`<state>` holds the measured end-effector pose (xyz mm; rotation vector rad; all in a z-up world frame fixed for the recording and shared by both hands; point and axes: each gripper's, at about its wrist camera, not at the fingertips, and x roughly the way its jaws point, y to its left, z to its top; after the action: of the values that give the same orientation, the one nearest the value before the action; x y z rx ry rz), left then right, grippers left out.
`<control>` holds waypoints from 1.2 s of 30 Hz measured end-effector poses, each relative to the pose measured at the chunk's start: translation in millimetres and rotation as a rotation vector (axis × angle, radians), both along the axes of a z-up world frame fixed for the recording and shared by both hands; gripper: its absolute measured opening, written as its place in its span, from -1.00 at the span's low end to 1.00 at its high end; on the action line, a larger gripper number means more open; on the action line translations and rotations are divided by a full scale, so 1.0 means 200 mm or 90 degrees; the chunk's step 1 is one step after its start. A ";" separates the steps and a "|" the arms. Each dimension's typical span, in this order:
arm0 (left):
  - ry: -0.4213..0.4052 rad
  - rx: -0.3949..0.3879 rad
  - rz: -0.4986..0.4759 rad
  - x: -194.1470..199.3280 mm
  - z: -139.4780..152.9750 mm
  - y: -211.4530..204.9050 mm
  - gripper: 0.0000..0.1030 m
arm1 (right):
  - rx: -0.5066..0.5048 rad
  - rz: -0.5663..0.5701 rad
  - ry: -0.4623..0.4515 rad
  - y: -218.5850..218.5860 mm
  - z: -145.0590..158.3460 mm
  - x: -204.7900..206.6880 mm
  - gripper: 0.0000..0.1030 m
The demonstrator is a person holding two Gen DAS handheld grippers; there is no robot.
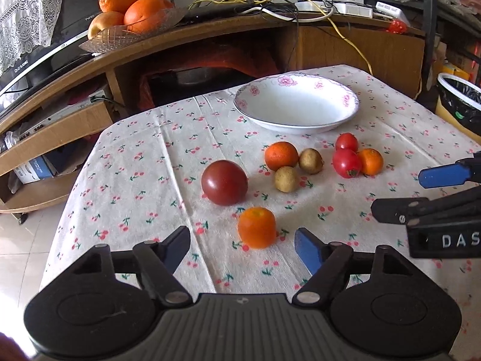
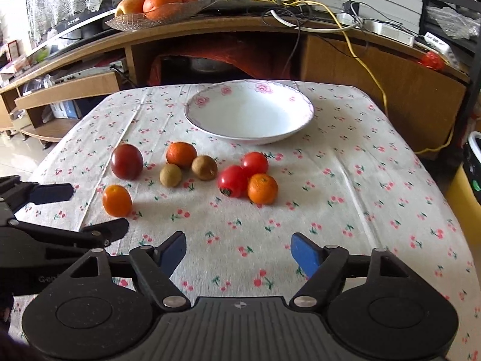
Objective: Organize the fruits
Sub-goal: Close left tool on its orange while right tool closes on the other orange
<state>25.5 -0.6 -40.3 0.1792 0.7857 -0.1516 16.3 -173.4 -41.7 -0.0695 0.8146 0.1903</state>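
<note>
The small round orange mandarin (image 1: 256,227) is sitting on the cherry-print cloth of the bench (image 1: 144,186), just ahead of the left hand-held gripper (image 1: 243,248), released. The right hand-held gripper (image 2: 237,251) is hovering released, empty. Light, soft-skinned fruit: probably taking it gently across its middle.
</note>
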 end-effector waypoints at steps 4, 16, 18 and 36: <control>-0.001 0.006 -0.002 0.05 -0.02 0.00 0.54 | 0.013 0.007 -0.009 -0.02 -0.01 0.06 0.18; -0.003 -0.005 -0.033 0.06 -0.07 -0.01 0.33 | 0.031 0.012 -0.013 -0.10 -0.08 0.23 -0.31; -0.004 -0.009 -0.034 0.07 -0.07 -0.01 0.33 | 0.046 0.023 -0.016 -0.11 -0.08 0.25 -0.31; 0.025 -0.053 -0.074 0.08 -0.05 0.01 -0.14 | 0.036 0.104 -0.007 -0.10 -0.08 0.28 -0.56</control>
<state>41.8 0.9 -51.2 0.1427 0.8062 -0.2979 72.6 -192.5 -57.2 -0.0841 0.7928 0.3673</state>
